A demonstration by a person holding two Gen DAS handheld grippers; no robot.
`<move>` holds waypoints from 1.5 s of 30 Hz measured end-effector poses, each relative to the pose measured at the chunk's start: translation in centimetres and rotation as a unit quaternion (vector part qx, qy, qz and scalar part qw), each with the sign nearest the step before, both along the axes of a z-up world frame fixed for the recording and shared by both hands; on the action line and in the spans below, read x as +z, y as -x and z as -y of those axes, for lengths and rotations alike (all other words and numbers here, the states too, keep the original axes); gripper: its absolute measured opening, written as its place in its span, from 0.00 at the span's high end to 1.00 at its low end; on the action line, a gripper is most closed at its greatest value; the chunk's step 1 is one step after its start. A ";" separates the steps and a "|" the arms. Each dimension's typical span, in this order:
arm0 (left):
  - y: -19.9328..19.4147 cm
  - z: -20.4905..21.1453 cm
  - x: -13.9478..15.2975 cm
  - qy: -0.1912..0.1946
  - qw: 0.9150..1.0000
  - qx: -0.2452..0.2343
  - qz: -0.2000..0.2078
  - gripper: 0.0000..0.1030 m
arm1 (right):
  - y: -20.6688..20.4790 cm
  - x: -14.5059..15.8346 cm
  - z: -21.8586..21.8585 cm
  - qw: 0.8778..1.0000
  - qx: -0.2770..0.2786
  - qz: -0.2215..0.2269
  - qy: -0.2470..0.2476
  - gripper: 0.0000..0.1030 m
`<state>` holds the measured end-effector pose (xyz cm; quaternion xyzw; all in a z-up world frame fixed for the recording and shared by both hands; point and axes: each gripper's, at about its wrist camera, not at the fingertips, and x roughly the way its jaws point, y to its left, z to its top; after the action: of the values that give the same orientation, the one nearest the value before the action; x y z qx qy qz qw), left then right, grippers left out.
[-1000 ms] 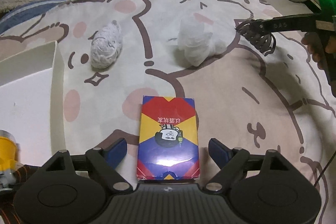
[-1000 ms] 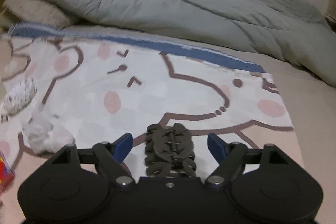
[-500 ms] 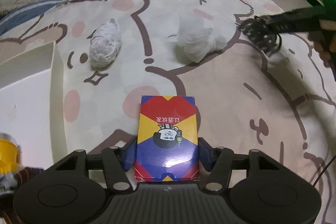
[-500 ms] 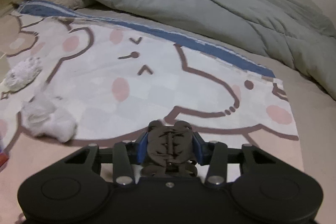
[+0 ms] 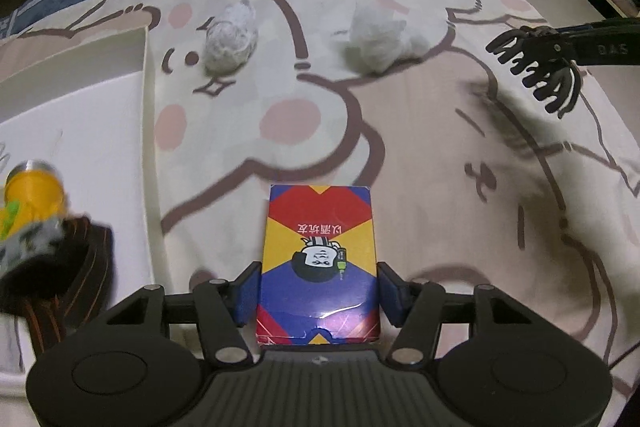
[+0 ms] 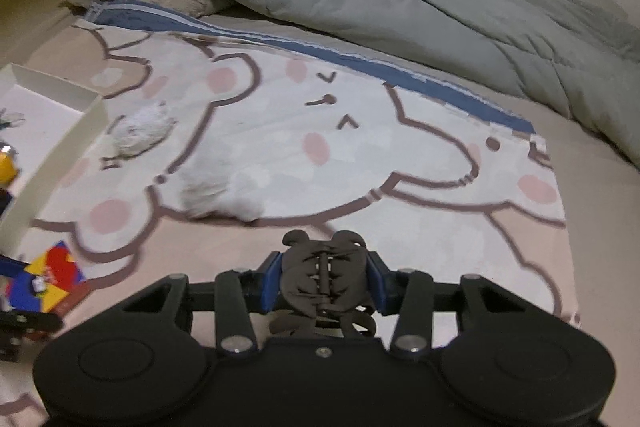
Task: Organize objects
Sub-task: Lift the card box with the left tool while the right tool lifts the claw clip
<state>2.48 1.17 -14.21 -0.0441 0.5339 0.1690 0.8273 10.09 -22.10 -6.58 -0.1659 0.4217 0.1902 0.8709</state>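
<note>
**Both grips set, now carry to the box**

The jaws of the left gripper (image 5: 318, 291) are closed on a colourful card box (image 5: 319, 263), the blue pads pressing its two long sides near the bottom centre of the left wrist view. The jaws of the right gripper (image 6: 325, 285) are clamped on a dark hair claw clip (image 6: 324, 283) at the lower middle of the right wrist view; the same clip shows at the right edge of the left view, held above the cartoon blanket (image 5: 440, 147).

The likely destination is the white box (image 5: 80, 131) at the left of the left view, which already holds a yellow item (image 5: 34, 187) and some darker things I cannot make out. Two crumpled white wads, one (image 5: 230, 41) in the upper middle left and one (image 5: 376, 35) upper centre, lie on the blanket waiting.

To do this step well, I would judge:

- Lift each item clear of the soft blanket before moving sideways, so it does not drag the fabric.
- Clear the box wall with a margin; the card box hangs well ahead of the pads and could catch the rim.
- Bring the hands in one after the other, since both head to the same side.
- Set each item on a bare patch of the box floor, then release low.
- The clip is springy and uneven; keep the squeeze steady so it does not twist out.
</note>
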 end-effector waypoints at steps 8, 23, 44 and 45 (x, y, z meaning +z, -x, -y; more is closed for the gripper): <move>3.1 2.8 -0.2 0.016 0.999 -0.020 -0.020 0.42 | 5.4 0.6 -0.8 0.999 -0.025 -0.039 -0.024 0.56; 7.6 4.4 -0.1 0.040 0.999 0.008 0.003 0.26 | 14.8 -1.5 -2.5 0.989 -0.011 -0.135 -0.055 0.56; 5.3 4.8 -2.3 0.000 0.998 -0.061 -0.034 0.02 | 16.4 -3.3 -1.8 0.987 0.021 -0.154 -0.037 0.55; 5.4 4.8 -2.3 0.001 0.997 -0.065 -0.036 0.02 | 16.5 -3.4 -1.9 0.987 0.029 -0.153 -0.030 0.55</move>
<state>-2.89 -3.65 -16.55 -0.0038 0.5649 0.1160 0.8170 -6.42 -20.15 -9.96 -0.1205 0.5391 0.2514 0.7948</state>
